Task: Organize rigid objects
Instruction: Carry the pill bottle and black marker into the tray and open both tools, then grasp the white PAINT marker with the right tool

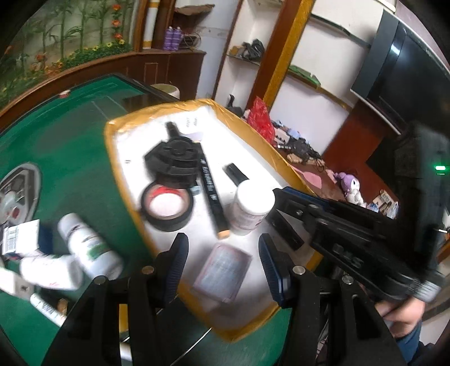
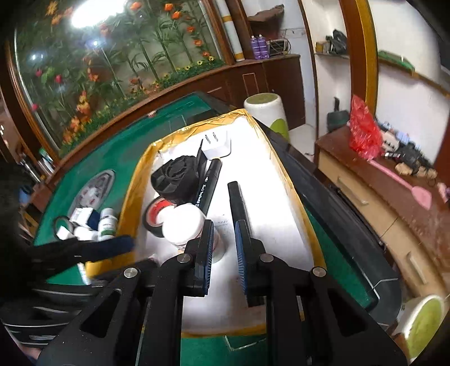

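Rigid objects, half sorted: most lie in the tray (image 1: 112,157), several wait on the green table (image 1: 70,174).

Tape roll (image 1: 167,204), marker (image 1: 209,187) and white jar (image 1: 251,208) sit mid-tray; bottles (image 1: 90,247) crowd the table beside its left rim. Left gripper (image 1: 222,263) hovers with fingers apart, empty, over a card (image 1: 223,277) (blurred). Right gripper (image 2: 223,253) is closed, empty. Next, likely fetching a bottle; the tray's right side offers free room.

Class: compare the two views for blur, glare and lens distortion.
Left wrist view: motion blur smears the white bottles on the green table. Right wrist view: sharper, with lamp glare on the glass. Both: fisheye bending, dark corners.
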`<state>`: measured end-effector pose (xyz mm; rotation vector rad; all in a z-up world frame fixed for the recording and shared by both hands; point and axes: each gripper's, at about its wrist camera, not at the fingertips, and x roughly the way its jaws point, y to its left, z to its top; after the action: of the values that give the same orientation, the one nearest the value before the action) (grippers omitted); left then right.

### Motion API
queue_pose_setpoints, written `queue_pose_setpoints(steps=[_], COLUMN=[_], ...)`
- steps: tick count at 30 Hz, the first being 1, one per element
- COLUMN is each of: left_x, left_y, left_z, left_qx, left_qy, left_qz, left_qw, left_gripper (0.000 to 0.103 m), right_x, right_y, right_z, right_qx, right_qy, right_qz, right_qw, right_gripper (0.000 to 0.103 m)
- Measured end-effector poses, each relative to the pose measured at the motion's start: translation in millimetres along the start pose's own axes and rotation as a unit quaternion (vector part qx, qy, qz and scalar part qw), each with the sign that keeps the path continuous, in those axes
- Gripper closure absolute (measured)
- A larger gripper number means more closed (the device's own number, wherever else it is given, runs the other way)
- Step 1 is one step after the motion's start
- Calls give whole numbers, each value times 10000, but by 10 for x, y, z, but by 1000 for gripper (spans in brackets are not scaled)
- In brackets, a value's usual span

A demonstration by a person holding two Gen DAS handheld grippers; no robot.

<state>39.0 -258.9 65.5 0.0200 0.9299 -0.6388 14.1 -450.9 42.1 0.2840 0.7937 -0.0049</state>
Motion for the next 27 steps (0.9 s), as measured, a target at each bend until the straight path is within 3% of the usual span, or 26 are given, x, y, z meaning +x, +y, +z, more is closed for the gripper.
queue_pose_setpoints(steps=[3,8,13,17,25,27], left_x=[-201,-536,-765,-914,-1014,-1022], left_y=[144,479,937,1364,1928,1999], left_z=[-51,-171,-381,-629,-892,-911], left_qx=[-77,-271,-640,-1144,-1730,-1877], left_qy=[-148,-420,-551,-630,-834,-823], left_qz=[-9,146,349,454,1198,1221], left_qw=[9999,9986,9958,9904,9740,9711], left_gripper=[50,50,50,50,50,50], right_x=[67,93,-18,-90,4,59], right_y=[142,453,532,716,1365,1500], right_z=[6,-38,-135,-295,-654,-736], right_qx=[-192,-503,-412,-543,-1243,-1442], right_qy=[48,115,109,222,717,844], right_qz=[-41,405,605,963,1657,1737], right_qw=[9998,9978,9973,9936,9757,9705], right_gripper=[88,88,88,88,88,88])
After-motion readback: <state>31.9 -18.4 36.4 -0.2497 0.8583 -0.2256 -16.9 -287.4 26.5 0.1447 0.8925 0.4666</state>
